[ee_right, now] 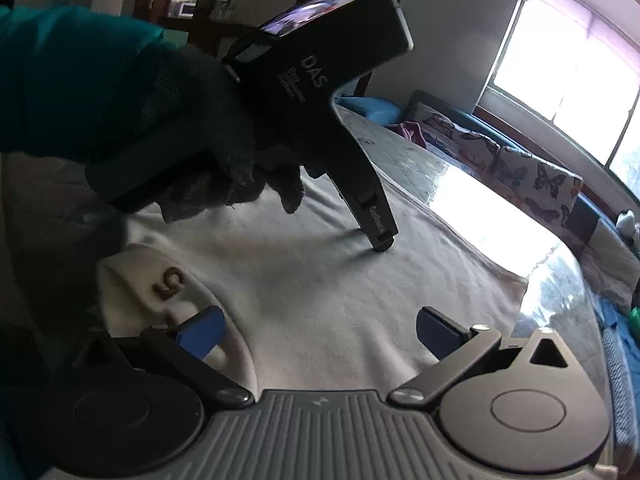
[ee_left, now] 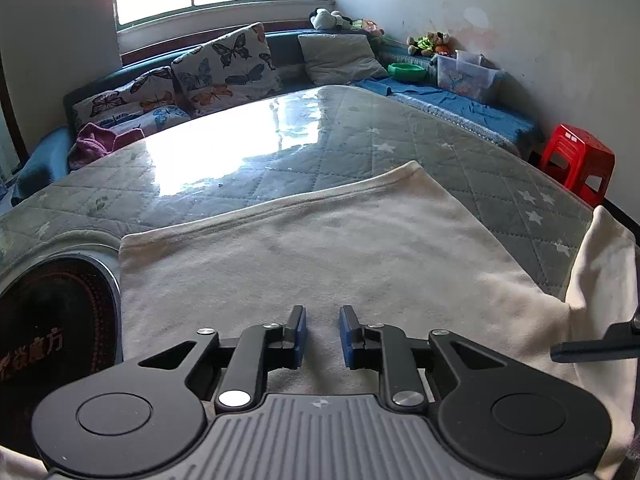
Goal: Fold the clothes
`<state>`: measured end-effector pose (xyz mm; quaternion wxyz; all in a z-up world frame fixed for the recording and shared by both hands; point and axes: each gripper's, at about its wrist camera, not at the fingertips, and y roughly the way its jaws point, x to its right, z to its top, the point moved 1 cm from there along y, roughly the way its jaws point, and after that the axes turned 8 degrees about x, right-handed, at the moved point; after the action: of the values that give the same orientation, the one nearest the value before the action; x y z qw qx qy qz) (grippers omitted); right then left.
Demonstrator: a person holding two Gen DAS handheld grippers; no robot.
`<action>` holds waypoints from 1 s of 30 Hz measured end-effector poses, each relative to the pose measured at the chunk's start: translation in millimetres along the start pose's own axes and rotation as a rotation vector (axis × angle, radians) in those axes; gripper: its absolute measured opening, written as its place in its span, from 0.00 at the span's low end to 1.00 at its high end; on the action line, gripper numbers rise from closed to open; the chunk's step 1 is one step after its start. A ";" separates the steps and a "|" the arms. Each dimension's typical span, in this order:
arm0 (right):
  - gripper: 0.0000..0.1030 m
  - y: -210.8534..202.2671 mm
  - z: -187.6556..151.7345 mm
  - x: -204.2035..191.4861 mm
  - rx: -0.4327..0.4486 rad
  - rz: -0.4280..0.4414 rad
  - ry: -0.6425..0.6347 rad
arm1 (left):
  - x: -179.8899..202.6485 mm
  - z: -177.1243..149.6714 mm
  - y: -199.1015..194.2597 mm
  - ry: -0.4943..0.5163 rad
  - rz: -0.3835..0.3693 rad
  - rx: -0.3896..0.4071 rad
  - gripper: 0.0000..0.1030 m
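A cream sweatshirt [ee_left: 320, 256] lies spread on the quilted table [ee_left: 240, 184], folding barely begun, with the left gripper [ee_left: 322, 336] and right gripper [ee_right: 320, 332] both open and empty.

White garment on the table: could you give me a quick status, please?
Left hand-held gripper slightly open, tips down on the white fleece garment, nothing pinched. Right hand-held gripper open, empty. Garment flat on the quilted table cover. Black round appliance beside it.

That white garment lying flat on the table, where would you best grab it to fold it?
Pinch the white garment at its hemmed far corner, coming in low from the table's bare side. The cloth lies flat, so only an edge offers a lip.
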<state>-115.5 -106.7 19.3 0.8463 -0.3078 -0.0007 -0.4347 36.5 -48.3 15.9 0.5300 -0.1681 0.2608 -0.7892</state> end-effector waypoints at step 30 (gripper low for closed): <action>1.00 -60.6 -75.3 90.1 -0.046 -0.191 0.560 | 24.3 -94.3 -124.1 -0.022 0.025 0.084 0.47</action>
<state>-124.2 -238.4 14.0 0.7617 -0.1933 0.2139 -0.5802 -116.8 -11.3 12.7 0.5492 -0.1512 0.2233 -0.7910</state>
